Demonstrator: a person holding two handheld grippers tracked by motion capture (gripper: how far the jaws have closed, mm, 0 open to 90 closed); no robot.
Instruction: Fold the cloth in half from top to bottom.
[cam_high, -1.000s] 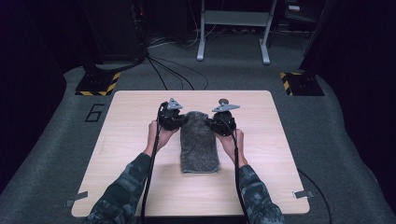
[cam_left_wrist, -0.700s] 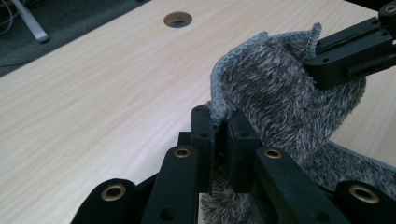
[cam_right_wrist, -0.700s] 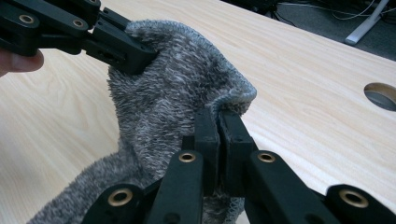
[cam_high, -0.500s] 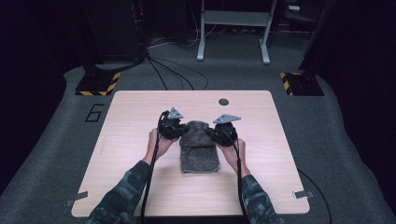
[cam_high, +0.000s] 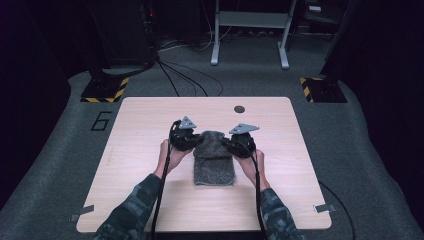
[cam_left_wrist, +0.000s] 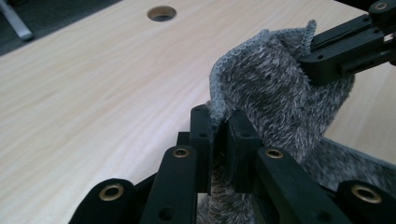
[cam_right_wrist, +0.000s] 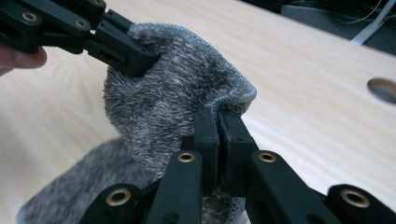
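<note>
Both grippers, left and right, are clenched on the far corners of the grey towel, lifted at the middle of the table. If one corner slips, the fold lands crooked.

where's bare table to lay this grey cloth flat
Bare wood lies left of the left gripper, right of the right gripper, and along the near edge of the table below the grey cloth. The far strip is free apart from the round hole. The centre is crowded.
</note>
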